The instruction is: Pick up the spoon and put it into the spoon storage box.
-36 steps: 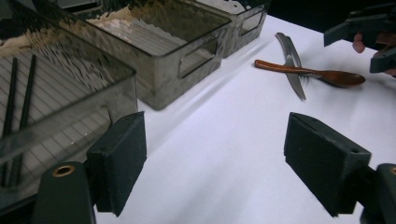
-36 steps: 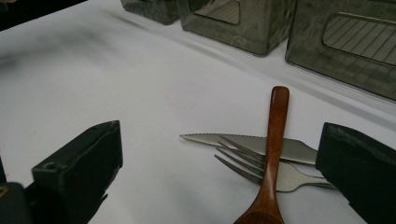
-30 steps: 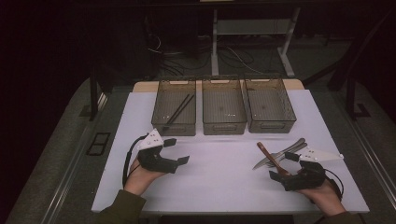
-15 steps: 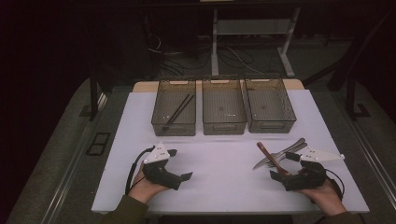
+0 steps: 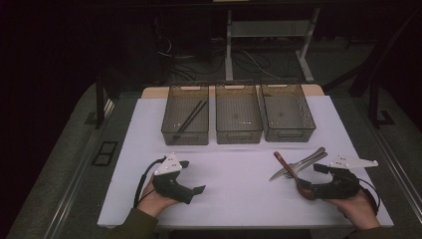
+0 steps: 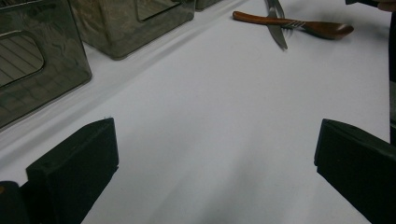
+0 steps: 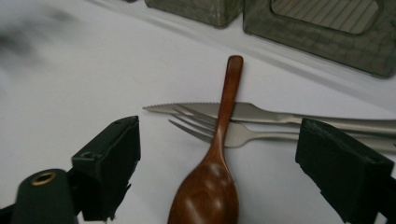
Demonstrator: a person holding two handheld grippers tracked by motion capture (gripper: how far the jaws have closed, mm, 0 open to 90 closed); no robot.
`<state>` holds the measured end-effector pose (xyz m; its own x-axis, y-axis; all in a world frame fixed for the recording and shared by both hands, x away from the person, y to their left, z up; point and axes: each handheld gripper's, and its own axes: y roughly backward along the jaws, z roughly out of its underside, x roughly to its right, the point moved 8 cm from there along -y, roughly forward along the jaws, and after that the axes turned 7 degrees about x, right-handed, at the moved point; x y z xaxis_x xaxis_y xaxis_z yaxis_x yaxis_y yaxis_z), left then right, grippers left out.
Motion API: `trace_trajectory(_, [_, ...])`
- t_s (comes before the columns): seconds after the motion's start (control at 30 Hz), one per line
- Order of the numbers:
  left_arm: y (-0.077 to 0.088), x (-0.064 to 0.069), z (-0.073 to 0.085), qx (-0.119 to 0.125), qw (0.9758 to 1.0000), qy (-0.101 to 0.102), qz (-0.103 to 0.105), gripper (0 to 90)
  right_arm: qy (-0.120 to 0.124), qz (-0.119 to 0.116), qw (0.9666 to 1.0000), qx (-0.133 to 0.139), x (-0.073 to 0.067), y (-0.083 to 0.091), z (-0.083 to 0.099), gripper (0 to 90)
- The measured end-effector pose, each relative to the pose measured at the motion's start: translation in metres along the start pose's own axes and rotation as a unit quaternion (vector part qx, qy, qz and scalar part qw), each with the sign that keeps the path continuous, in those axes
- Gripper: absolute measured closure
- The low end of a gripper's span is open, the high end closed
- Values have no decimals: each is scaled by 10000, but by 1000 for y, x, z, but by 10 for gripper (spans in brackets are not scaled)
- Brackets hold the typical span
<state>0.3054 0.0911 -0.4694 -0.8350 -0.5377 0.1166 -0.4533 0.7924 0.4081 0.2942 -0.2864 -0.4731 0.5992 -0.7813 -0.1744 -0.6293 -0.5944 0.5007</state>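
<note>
1. Right tool [image 7: 215,158]: jaws stand wide and have just been closing in; the bowl of the wooden spoon lies between them, pads not touching it. In the high view the right tool [image 5: 304,185] sits at the near right of the worktop.
2. Wooden spoon [image 7: 215,158]: flat on the white worktop [image 5: 239,184], handle pointing away toward the bins, laid across the fork and knife.
3. Fork [image 7: 243,133] and knife [image 7: 243,111]: side by side under the spoon handle, touching it.
4. Left tool [image 5: 196,191]: jaws wide apart, holding nothing, over bare worktop at the near left, well apart from the cutlery.
5. Three clear bins [image 5: 238,119]: in a row at the far edge; the left bin holds dark chopsticks [image 5: 191,118].
</note>
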Motion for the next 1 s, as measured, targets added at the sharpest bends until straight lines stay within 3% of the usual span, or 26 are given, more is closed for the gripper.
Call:
trace_trajectory(0.37, [-1,0,2,8,10000,21,65,0,-85,67,9996,-263,14,14,18,146])
trace_trajectory(0.5, [-2,1,2,-5,10000,-4,65,0,-79,68,9996,-262,11,12,17,158])
trace_trajectory(1.0, [-3,1,4,-66,9999,-22,93,0,29,-116,9978,-657,2,1,26,299])
